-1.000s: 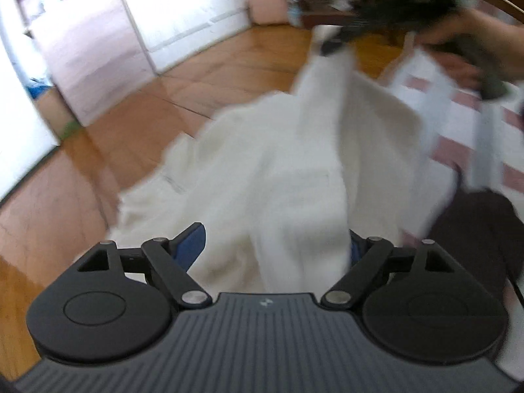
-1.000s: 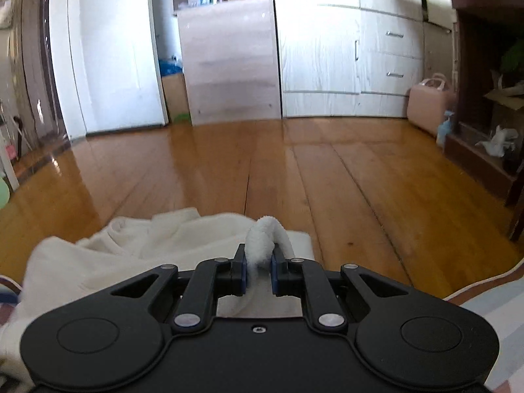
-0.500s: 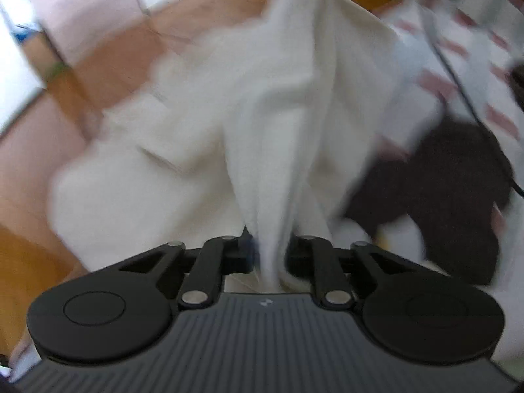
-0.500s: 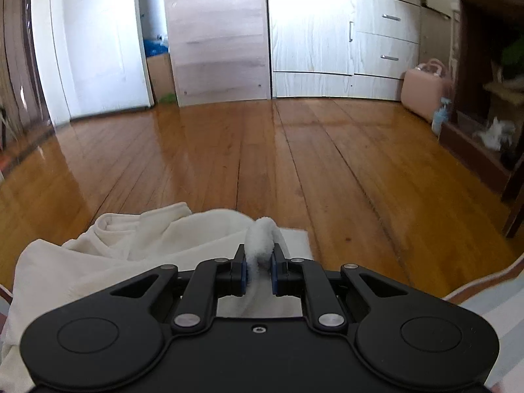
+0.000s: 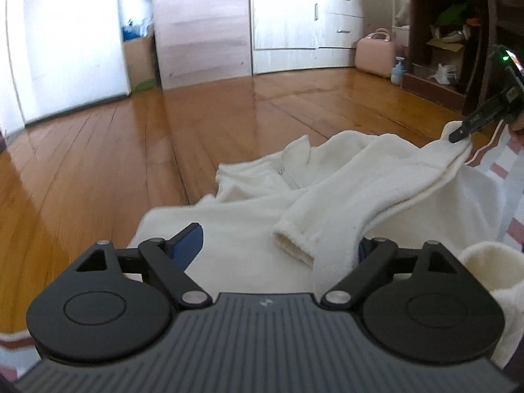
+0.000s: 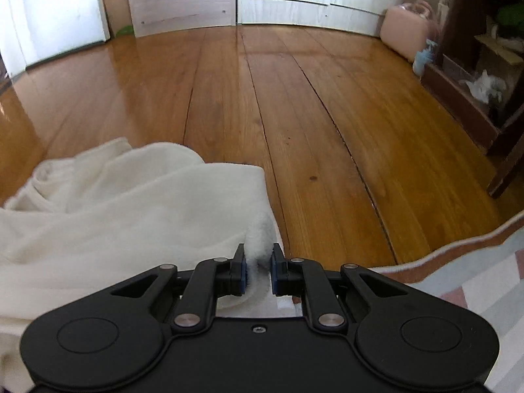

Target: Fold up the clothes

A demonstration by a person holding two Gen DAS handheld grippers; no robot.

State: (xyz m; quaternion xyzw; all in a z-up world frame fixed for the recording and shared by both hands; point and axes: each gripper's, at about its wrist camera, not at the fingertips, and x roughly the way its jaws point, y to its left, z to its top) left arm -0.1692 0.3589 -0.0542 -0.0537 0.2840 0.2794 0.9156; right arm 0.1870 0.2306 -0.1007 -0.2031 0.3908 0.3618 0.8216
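A white fleece garment (image 5: 327,196) lies crumpled on the wooden floor (image 5: 98,170), one edge by a striped rug (image 6: 475,294). The left claw (image 5: 278,245) is opening, its blue pads wide apart; a cuffed sleeve (image 5: 314,226) lies between them, with no pad pressing on it. The right claw (image 6: 258,268) is clenched on a fold of the garment's edge, lifting that corner off the floor. A pink case (image 5: 375,52) stands by white drawers (image 5: 311,19).
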